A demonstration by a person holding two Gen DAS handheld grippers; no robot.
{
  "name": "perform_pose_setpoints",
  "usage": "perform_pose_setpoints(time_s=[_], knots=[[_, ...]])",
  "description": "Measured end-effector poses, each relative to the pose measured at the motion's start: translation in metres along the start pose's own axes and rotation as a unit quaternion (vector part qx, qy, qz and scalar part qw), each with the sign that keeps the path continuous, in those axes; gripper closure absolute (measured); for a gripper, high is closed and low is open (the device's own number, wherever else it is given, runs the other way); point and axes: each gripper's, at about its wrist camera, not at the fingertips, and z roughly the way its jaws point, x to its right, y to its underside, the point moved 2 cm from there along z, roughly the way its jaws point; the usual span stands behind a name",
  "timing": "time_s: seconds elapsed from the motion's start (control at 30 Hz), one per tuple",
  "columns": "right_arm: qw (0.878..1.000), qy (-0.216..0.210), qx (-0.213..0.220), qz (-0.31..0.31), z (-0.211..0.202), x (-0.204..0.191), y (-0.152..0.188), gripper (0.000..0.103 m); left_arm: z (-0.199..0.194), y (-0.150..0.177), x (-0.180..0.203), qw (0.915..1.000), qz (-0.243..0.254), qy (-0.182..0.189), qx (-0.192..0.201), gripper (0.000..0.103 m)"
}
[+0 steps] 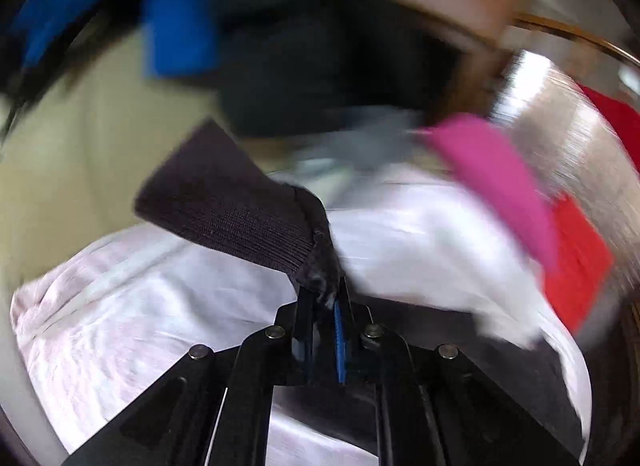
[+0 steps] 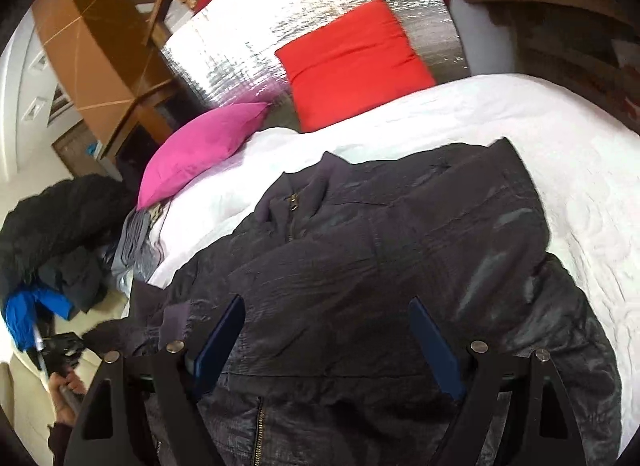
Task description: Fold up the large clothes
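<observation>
White bed (image 2: 560, 153), silver headboard (image 2: 320, 9), wooden wardrobe (image 2: 92, 37).

The jacket (image 2: 380, 266) is dark charcoal with a brass-coloured zip and a ribbed dark cuff (image 1: 232, 201), lying on a white textured bedspread (image 2: 560, 169) beside a magenta pillow (image 2: 200, 145), a red cushion (image 2: 352, 61) and silver foil sheet (image 2: 280, 25).
</observation>
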Motion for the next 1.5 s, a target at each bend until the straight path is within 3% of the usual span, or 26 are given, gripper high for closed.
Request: perform_pose_setpoints(time_s=[0.13,0.23,0.33,0.43,0.47,0.53,0.6,0.63,0.67,0.7,0.77,0.83,0.87,0.9,0.97,1.0,1.07,1.13,1.23,1.33,1.37,1.4,1.47,1.5], knots=[[1.000,0.002,0.014,0.020,-0.013,0.012,-0.005,0.017,-0.050,0.044,0.108,0.9891,0.117,0.088,0.009,0.095],[0.999,0.000,0.023,0.028,-0.025,0.022,-0.007,0.017,-0.067,0.100,0.190,0.9668,0.203,0.154,-0.017,0.095],[0.999,-0.001,0.032,0.035,-0.036,0.032,-0.009,0.017,-0.067,0.155,0.249,0.9415,0.255,0.208,-0.074,0.095],[0.998,-0.009,0.041,0.050,-0.047,0.045,-0.012,0.017,-0.052,0.213,0.289,0.9171,0.296,0.221,-0.151,0.095],[0.997,-0.012,0.045,0.056,-0.050,0.050,-0.012,0.017,-0.044,0.232,0.299,0.9054,0.311,0.220,-0.187,0.094],[0.996,-0.017,0.042,0.071,-0.050,0.059,-0.014,0.017,-0.037,0.258,0.306,0.8920,0.332,0.206,-0.227,0.093],[0.995,-0.040,0.031,0.082,-0.048,0.063,-0.013,0.017,-0.044,0.265,0.307,0.8839,0.353,0.202,-0.232,0.083],[0.995,-0.052,0.020,0.084,-0.045,0.063,-0.013,0.017,-0.052,0.262,0.304,0.8823,0.354,0.210,-0.229,0.059],[0.994,-0.067,0.008,0.085,-0.041,0.061,-0.013,0.017,-0.060,0.253,0.296,0.8846,0.345,0.225,-0.220,0.035],[0.993,-0.081,-0.001,0.086,-0.039,0.059,-0.012,0.017,-0.073,0.240,0.284,0.8901,0.329,0.243,-0.201,0.029],[0.990,-0.109,-0.021,0.084,-0.032,0.051,-0.009,0.017,-0.097,0.216,0.268,0.8977,0.306,0.271,-0.164,0.025],[0.987,-0.132,-0.033,0.082,-0.027,0.041,-0.006,0.017,-0.117,0.184,0.243,0.9125,0.289,0.264,-0.117,0.024],[0.985,-0.149,-0.041,0.081,-0.024,0.034,-0.004,0.017,-0.118,0.173,0.236,0.9213,0.283,0.249,-0.097,0.023],[0.983,-0.157,-0.047,0.080,-0.022,0.028,-0.002,0.017,-0.119,0.158,0.221,0.9353,0.272,0.217,-0.065,0.022],[0.982,-0.157,-0.060,0.082,-0.013,0.020,0.002,0.017,-0.102,0.135,0.194,0.9598,0.251,0.126,-0.012,0.022],[0.982,-0.154,-0.066,0.082,-0.009,0.017,0.005,0.017,-0.088,0.126,0.182,0.9659,0.244,0.086,0.001,0.022],[0.982,-0.146,-0.085,0.088,0.005,0.015,0.010,0.017,-0.058,0.115,0.157,0.9744,0.219,0.047,-0.015,0.023],[0.980,-0.140,-0.101,0.102,0.021,0.018,0.014,0.017,-0.033,0.108,0.140,0.9816,0.178,0.042,-0.056,0.024],[0.974,-0.144,-0.117,0.128,0.043,0.023,0.017,0.017,-0.020,0.100,0.128,0.9847,0.135,0.074,-0.082,0.025],[0.971,-0.147,-0.132,0.137,0.061,0.018,0.020,0.020,-0.012,0.107,0.135,0.9813,0.151,0.075,-0.094,0.026],[0.972,-0.136,-0.140,0.127,0.067,0.012,0.021,0.028,-0.012,0.114,0.139,0.9794,0.157,0.076,-0.102,0.027],[0.974,-0.128,-0.146,0.115,0.071,0.006,0.022,0.049,-0.006,0.121,0.143,0.9753,0.166,0.080,-0.122,0.028],[0.977,-0.110,-0.158,0.086,0.078,-0.008,0.026,0.079,0.006,0.130,0.147,0.9700,0.169,0.081,-0.156,0.030],[0.978,-0.107,-0.164,0.076,0.080,-0.013,0.028,0.083,0.007,0.135,0.147,0.9682,0.169,0.080,-0.166,0.030]])
